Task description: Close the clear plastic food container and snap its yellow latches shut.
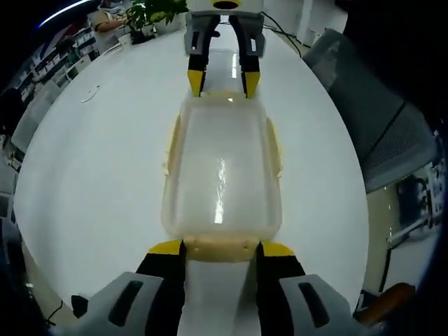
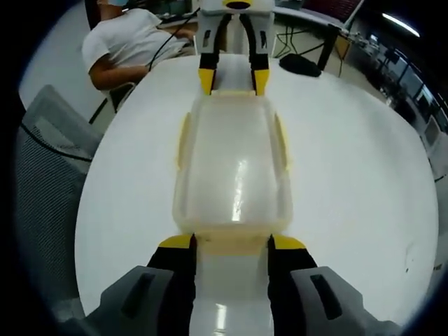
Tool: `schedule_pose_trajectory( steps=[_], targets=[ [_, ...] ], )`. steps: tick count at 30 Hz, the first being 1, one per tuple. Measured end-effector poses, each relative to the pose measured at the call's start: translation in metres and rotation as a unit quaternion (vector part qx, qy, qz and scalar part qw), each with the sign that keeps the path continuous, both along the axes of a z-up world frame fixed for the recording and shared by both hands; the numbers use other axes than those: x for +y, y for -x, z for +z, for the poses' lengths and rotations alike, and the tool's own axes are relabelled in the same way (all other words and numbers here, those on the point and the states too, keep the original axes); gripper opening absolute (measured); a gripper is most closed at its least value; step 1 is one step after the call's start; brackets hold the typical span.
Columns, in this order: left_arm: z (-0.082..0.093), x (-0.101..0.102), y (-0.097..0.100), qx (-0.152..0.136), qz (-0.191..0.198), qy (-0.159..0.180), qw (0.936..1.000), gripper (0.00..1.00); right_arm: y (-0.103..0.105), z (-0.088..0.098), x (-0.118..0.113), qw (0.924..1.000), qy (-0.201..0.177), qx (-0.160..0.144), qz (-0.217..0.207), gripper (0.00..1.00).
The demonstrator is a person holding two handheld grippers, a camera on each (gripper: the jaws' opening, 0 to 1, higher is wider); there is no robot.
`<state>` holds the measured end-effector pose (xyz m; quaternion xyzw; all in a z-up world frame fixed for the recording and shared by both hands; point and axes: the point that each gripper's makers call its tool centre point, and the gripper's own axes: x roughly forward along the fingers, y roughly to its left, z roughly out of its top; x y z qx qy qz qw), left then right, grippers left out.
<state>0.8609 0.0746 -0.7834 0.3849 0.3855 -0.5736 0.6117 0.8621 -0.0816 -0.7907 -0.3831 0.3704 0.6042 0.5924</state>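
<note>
The clear plastic food container (image 1: 222,168) (image 2: 234,168) lies lengthwise on the white table (image 1: 105,175) with its lid on. Pale yellow latches run along its long sides (image 1: 171,143) (image 2: 283,143), and there is one at each end. My left gripper (image 1: 221,248) (image 2: 233,80) is open, its yellow-tipped jaws straddling the near end latch (image 1: 220,246). My right gripper (image 2: 232,243) (image 1: 223,82) faces it from the opposite end, open, jaws either side of that end latch (image 2: 232,241). I cannot tell whether the latches are snapped.
Grey mesh chairs (image 1: 378,119) (image 2: 49,161) stand close to the table's edge. A person in a white shirt (image 2: 129,42) sits at the far side. A potted plant (image 1: 150,14) and a small object (image 1: 91,93) sit further off on the table.
</note>
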Motion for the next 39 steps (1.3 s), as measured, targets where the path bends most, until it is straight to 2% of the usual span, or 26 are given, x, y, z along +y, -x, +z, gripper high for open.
schedule_pose_trajectory(
  steps=[12,19,28,39],
  targets=[
    [0.002,0.003,0.004,0.003,-0.004,-0.015,0.9999,0.32,0.002,0.002,0.003,1.0,-0.003,-0.002,0.002,0.35],
    [0.012,0.005,0.006,0.001,-0.006,-0.022,0.9997,0.32,0.005,0.007,0.006,0.9999,-0.01,-0.002,0.004,0.35],
    [0.024,0.004,0.009,-0.003,-0.007,-0.029,0.9996,0.32,0.009,0.022,0.005,0.9998,-0.017,-0.004,0.009,0.35],
    [0.049,0.001,0.014,-0.017,-0.004,-0.028,0.9994,0.32,0.012,0.047,0.002,0.9994,-0.022,-0.017,0.019,0.35]
  ],
)
